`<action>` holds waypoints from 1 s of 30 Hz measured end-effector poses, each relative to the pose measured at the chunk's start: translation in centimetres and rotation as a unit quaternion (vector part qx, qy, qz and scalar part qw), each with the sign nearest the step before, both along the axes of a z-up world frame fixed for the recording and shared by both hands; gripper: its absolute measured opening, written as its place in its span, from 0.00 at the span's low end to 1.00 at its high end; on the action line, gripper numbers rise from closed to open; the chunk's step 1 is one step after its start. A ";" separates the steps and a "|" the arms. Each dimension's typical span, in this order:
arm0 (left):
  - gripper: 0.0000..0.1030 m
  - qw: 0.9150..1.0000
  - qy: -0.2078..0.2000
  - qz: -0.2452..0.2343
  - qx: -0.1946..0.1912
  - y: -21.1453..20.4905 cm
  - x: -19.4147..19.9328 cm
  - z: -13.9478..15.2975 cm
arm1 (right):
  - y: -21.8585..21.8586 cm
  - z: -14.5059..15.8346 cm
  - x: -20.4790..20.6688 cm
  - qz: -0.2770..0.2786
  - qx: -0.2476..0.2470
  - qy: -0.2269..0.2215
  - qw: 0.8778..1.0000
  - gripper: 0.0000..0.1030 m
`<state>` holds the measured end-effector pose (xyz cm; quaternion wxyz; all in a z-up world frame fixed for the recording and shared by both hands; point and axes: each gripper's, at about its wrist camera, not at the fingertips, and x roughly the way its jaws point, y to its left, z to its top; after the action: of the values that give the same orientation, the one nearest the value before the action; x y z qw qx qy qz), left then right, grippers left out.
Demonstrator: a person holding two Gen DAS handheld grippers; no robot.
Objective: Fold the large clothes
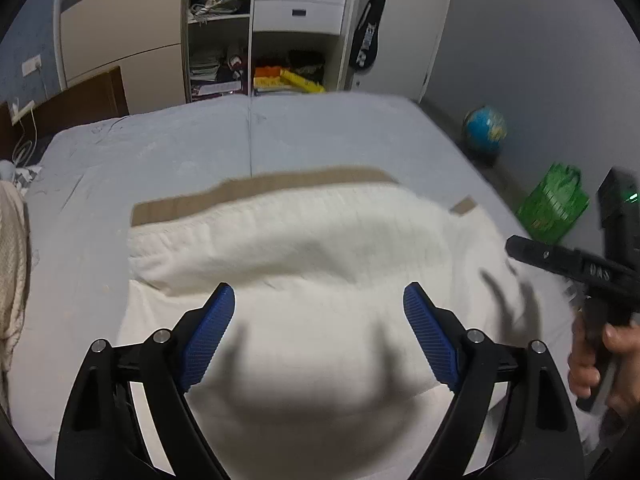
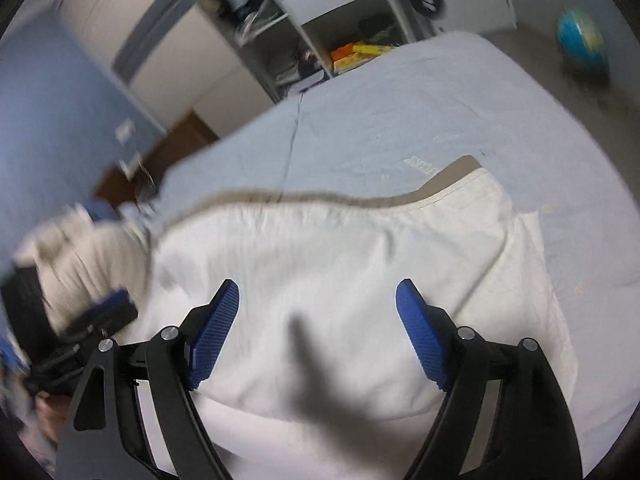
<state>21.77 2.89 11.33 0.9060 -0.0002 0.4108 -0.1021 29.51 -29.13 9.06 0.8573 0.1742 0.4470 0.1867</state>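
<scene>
Cream knitted garment with tan trim (image 1: 304, 240) lies part-folded mid-bed on the pale blue sheet (image 1: 168, 148); left gripper (image 1: 319, 312) and right gripper (image 2: 317, 304) hover wide, empty. Next, likely: pinch the six o'clock hem, fold toward twelve

White lettering on the black racket bag (image 1: 367, 36) hanging at the far shelf looks like "YONEX", though blur leaves it uncertain.

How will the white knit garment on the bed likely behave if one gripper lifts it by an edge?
The white knit garment looks soft and folded over itself, so it would likely droop and unfold. Its thick knit suggests some weight. The open left gripper holds nothing.
</scene>
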 end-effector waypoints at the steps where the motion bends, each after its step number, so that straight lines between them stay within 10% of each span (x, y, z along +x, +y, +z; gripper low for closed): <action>1: 0.84 1.000 0.002 0.002 0.007 -0.5 0.1 -0.6 | 0.9 -0.2 -0.3 0.005 -0.027 -0.008 1.000 0.75; 18: 0.94 0.996 0.068 0.051 0.000 1.1 3.7 -9.6 | 4.7 -6.9 1.8 0.020 -0.156 -0.039 0.987 0.90; 30: 0.95 0.997 0.031 0.070 0.010 0.9 2.8 -13.7 | 6.6 -11.4 3.3 0.028 -0.183 -0.040 0.982 0.91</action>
<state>24.55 3.78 -2.32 0.8977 -0.0230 0.4387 -0.0346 32.79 -22.56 -2.31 0.8863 -0.0055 0.4437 0.1327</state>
